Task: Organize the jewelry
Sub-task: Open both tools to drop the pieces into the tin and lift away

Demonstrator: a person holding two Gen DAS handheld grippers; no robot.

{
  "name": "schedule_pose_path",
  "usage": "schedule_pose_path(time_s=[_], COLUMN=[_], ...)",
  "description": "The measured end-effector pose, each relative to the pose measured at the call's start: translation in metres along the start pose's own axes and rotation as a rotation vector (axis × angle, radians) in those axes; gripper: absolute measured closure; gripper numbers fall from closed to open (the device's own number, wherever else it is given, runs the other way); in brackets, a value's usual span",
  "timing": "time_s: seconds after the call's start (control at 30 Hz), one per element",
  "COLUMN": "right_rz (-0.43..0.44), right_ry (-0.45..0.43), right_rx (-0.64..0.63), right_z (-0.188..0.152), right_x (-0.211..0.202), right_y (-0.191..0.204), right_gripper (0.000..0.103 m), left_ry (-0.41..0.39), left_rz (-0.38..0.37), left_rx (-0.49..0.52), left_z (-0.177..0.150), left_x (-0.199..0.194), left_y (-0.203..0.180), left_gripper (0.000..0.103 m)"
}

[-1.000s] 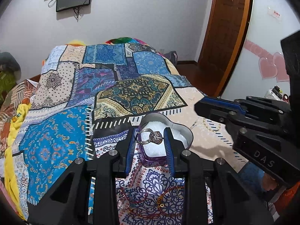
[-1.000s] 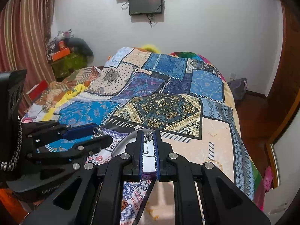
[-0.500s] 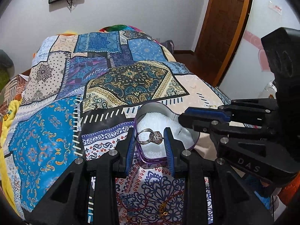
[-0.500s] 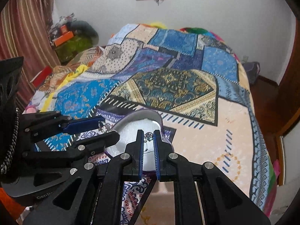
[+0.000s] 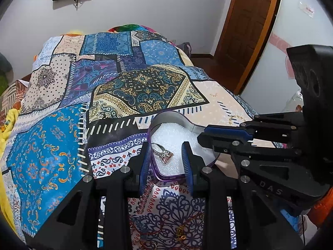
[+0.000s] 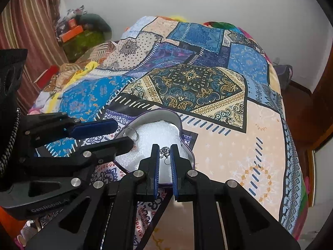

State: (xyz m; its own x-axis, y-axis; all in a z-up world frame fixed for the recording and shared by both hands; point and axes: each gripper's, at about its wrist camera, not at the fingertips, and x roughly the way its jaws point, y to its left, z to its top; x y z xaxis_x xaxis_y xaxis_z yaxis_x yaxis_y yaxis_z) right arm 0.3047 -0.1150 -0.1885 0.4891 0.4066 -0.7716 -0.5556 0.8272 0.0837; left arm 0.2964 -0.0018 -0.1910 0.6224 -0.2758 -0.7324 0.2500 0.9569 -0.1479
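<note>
A heart-shaped purple box (image 5: 155,170) with white foam inside sits on the patterned bedspread; it also shows in the right wrist view (image 6: 187,148). A silver ring (image 5: 163,153) with a pinkish stone lies on the foam between the fingers of my left gripper (image 5: 166,156), which is open around it; its band shows in the right wrist view (image 6: 131,133). My right gripper (image 6: 165,154) is shut on a small silver earring (image 6: 165,151) just above the foam. In the left wrist view it (image 5: 210,135) comes in from the right over the box.
A thin red and gold chain (image 5: 179,231) lies on the bedspread below the box. The bed (image 6: 260,129) drops off at the right toward a wooden door (image 5: 245,31). Clutter and a striped curtain (image 6: 31,31) stand at the far left.
My left gripper has opened and the ring has dropped from its fingers onto the foam. Both grippers have lowered closer to the box. The right still holds the earring.
</note>
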Motion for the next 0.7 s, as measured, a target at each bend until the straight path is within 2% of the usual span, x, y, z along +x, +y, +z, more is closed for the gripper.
schedule_pose_path(time_s=[0.4, 0.5, 0.57, 0.6, 0.7], right_rz=[-0.044, -0.056, -0.065, -0.068, -0.074], right_ry=[-0.028, -0.043, -0.057, -0.066, -0.091], right_rx=[-0.013, -0.012, -0.011, -0.01, -0.01], right_z=[0.001, 0.002, 0.002, 0.002, 0.0], right_x=[-0.016, -0.023, -0.028, -0.032, -0.043], right_y=[0.005, 0.008, 0.01, 0.01, 0.014], right_gripper=[0.088, 0.082, 0.069, 0.066, 0.063], left_ry=[-0.053, -0.072, -0.081, -0.084, -0.091], left_rz=[0.058, 0.077, 0.087, 0.094, 0.109], left_rx=[-0.026, -0.029, -0.029, -0.03, -0.034], left_z=[-0.001, -0.002, -0.003, -0.004, -0.007], left_x=[-0.035, -0.048, -0.055, -0.06, -0.069], left_y=[0.008, 0.01, 0.01, 0.01, 0.011], left_gripper=[0.072, 0.065, 0.064, 0.064, 0.062])
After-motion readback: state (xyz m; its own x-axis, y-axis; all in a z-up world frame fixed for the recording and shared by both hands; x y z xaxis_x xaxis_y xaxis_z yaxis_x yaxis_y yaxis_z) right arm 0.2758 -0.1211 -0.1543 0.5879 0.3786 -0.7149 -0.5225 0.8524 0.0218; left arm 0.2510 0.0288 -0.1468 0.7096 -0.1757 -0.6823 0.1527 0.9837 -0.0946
